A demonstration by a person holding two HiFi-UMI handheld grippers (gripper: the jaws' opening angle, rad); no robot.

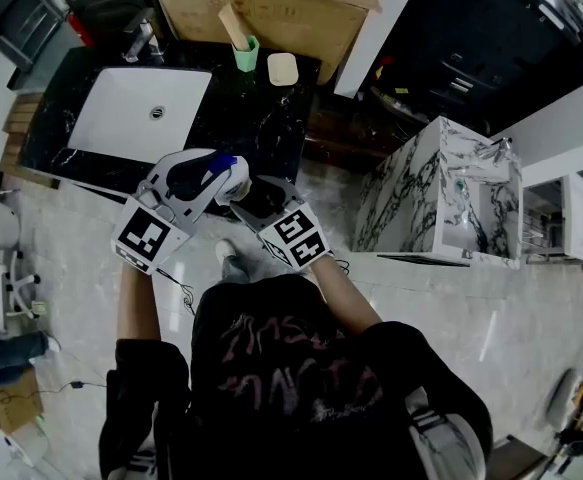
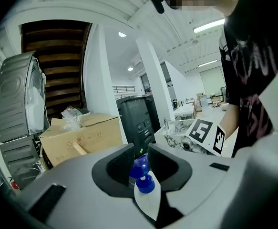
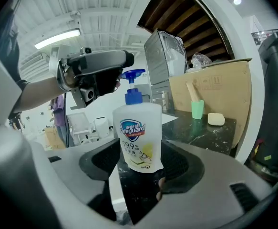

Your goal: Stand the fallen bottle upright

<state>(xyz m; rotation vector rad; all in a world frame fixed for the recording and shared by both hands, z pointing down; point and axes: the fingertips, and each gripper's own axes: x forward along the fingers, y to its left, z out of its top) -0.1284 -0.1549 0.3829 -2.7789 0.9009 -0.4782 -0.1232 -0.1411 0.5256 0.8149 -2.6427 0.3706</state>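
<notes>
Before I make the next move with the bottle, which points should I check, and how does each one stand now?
1. Grip of left hand-held gripper on pump: ok, closed on it.
2. Whether bottle is upright: ok.
3. Grip of right hand-held gripper on the body: cannot tell; its jaws flank it.
4. Base resting on counter: cannot tell.
5. Room between bottle and cup, soap: ok, both stand far back.

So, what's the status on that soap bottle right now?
Left gripper shut on pump of soap bottle. Right gripper shut on its body. Bottle upright over black counter. Green cup well behind it.
</notes>
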